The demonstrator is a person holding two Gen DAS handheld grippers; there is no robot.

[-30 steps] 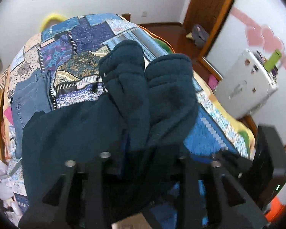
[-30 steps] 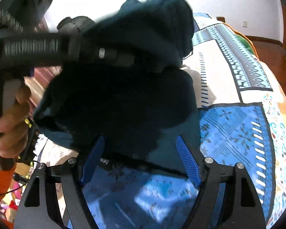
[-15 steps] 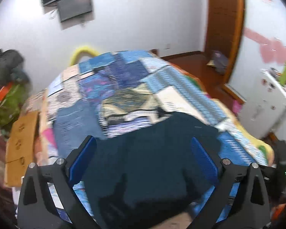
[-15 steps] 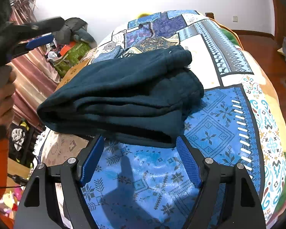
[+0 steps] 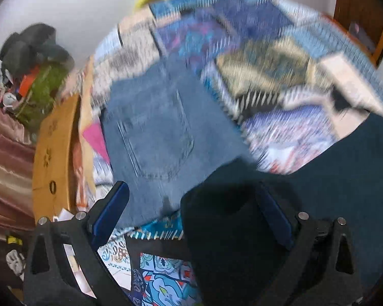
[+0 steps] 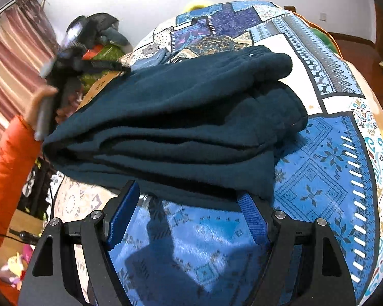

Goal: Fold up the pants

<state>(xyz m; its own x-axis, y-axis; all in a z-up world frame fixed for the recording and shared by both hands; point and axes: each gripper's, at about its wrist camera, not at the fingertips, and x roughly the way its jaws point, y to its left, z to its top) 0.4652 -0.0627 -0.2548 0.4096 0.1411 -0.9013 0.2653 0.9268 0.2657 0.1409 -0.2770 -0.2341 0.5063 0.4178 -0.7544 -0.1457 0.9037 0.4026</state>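
Observation:
The dark teal pants (image 6: 181, 117) lie folded in a thick stack on the patchwork bedspread (image 6: 326, 168). My right gripper (image 6: 189, 211) is open and empty, its blue pads just in front of the stack's near edge. In the blurred left wrist view, the pants (image 5: 319, 191) fill the lower right, and my left gripper (image 5: 194, 211) is open and empty above their left corner. The left gripper also shows in the right wrist view (image 6: 63, 61), held by a hand in an orange sleeve at the stack's far left.
A folded pair of blue jeans (image 5: 155, 132) lies on the bedspread beyond the teal stack. A wooden board (image 5: 53, 153) and a pile of bags (image 5: 35, 58) stand at the bed's left side. A wooden door (image 5: 362, 12) is at the far right.
The left gripper let go of the pants, which dropped onto the stack. It opened, rose and has now swung left toward the jeans. The right gripper has moved closer to the stack.

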